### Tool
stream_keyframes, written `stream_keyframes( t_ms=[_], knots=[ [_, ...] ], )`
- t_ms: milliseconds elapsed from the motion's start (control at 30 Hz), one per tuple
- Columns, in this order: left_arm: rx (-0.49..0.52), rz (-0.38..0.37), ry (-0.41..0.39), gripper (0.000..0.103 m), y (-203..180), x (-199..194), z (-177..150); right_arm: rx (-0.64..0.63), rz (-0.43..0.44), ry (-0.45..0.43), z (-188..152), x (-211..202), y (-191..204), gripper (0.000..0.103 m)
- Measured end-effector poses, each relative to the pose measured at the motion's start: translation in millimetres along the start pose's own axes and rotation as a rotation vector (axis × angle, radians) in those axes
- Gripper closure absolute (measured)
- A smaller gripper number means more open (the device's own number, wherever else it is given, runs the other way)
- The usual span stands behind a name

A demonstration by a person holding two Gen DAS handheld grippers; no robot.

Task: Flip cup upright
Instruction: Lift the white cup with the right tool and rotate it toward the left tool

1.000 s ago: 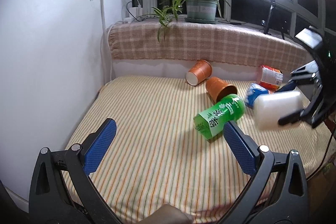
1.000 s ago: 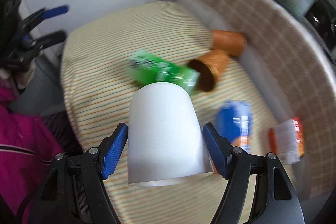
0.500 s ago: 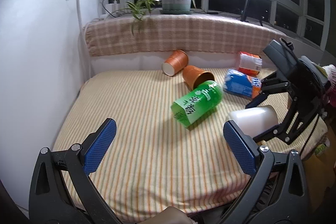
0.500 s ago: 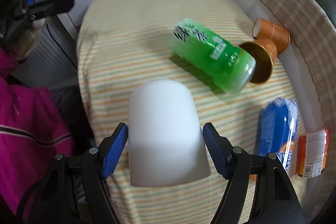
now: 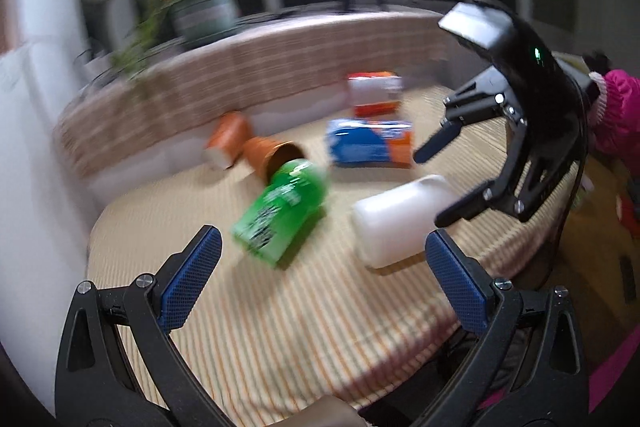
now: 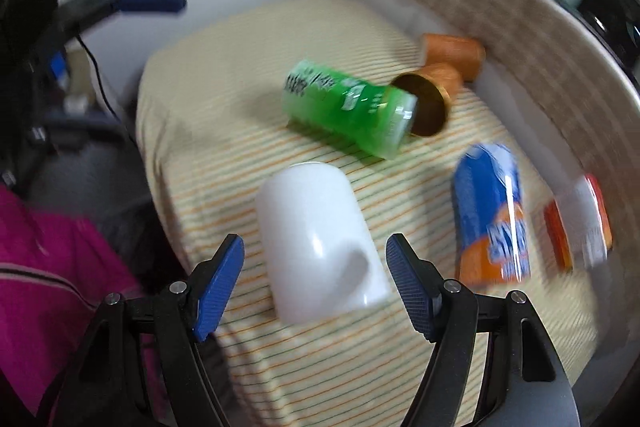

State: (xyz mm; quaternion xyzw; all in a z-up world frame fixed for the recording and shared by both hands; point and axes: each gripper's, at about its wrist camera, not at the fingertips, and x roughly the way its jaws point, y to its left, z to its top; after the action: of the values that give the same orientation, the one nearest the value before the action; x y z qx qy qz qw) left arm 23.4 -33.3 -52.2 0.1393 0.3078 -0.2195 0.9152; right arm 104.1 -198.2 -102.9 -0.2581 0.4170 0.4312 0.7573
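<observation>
The white cup (image 6: 320, 239) lay on its side on the striped counter (image 6: 224, 115), near its front edge, with its rim toward the right tongs (image 6: 314, 281). Those tongs stood wide, a pad on either side of the cup with a gap at each, gripping nothing. The left tongs (image 5: 316, 281) were also spread wide and empty, hovering over the counter's near edge. Beyond the cup lay a green bottle (image 6: 348, 109) against an orange paper cup (image 6: 430, 103); a blue can (image 6: 490, 223) lay to the right.
</observation>
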Motion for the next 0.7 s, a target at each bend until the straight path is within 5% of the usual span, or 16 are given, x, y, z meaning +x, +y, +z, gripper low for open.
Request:
stream_keyframes(
  t_ms=[167,433,700],
  knots=[
    [0.236,-0.077,0.044,0.000,-33,24,15,0.193,-0.044,-0.099,-44,-30,0,0.030],
    [0.494,-0.225,0.218,0.000,-79,74,26,0.460,-0.111,-0.122,-116,-45,11,0.030],
    [0.708,-0.200,0.370,0.000,-104,116,30,0.603,-0.131,-0.140,-161,-52,9,0.030]
  ],
)
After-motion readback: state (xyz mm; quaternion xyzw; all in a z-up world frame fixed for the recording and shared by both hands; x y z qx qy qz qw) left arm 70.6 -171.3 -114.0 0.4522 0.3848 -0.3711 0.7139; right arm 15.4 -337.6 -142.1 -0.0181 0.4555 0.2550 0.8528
